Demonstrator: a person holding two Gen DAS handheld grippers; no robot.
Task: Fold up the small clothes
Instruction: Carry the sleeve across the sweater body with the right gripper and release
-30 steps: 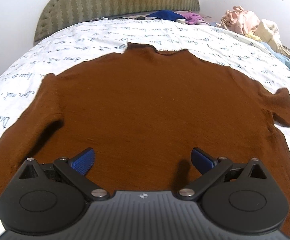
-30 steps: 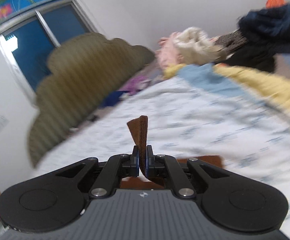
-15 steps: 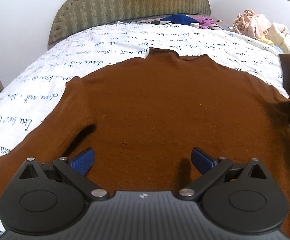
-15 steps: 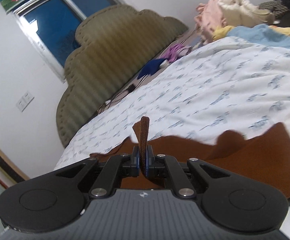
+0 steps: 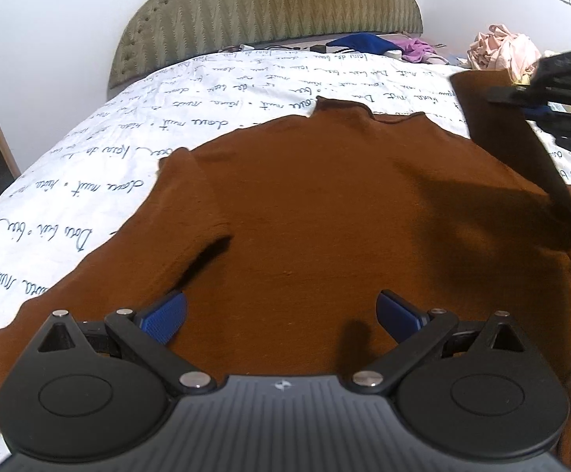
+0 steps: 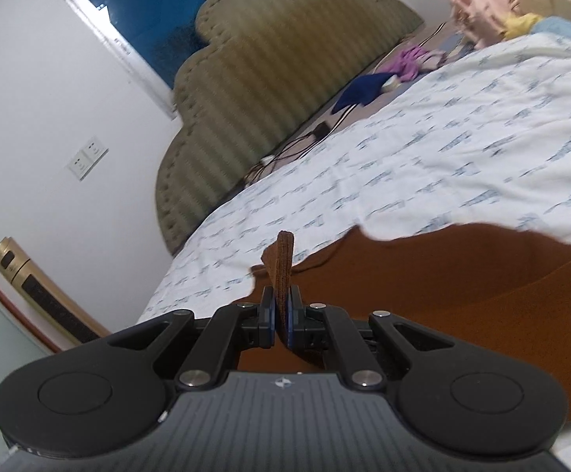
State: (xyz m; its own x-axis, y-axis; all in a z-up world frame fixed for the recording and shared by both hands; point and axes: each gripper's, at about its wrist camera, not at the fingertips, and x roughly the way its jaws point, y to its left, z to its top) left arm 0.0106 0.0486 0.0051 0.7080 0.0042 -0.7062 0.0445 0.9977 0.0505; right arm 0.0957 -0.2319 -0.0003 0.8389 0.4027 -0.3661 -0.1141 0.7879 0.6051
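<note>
A brown sweater (image 5: 325, 204) lies flat on the bed, collar toward the headboard. Its left sleeve (image 5: 100, 271) stretches out to the lower left. My left gripper (image 5: 281, 314) hovers open over the sweater's lower body with nothing between its blue pads. My right gripper (image 6: 281, 314) is shut on the cuff of the right sleeve (image 6: 281, 263). In the left wrist view the right gripper (image 5: 537, 106) shows at the upper right, holding that sleeve (image 5: 509, 145) lifted over the sweater's right shoulder. The sweater's body (image 6: 442, 275) also spreads below the right gripper.
The bed carries a white sheet with script print (image 5: 214, 110) and an olive padded headboard (image 5: 269, 8). Blue and purple garments (image 5: 368, 45) and cables lie by the headboard. A pile of pink and cream clothes (image 5: 501, 51) sits at the far right. A window (image 6: 155, 11) is left of the headboard.
My right gripper has carried the sleeve cuff leftward, in over the sweater's right shoulder, and now shows in the left wrist view. The left gripper drifted slightly and stays open.
</note>
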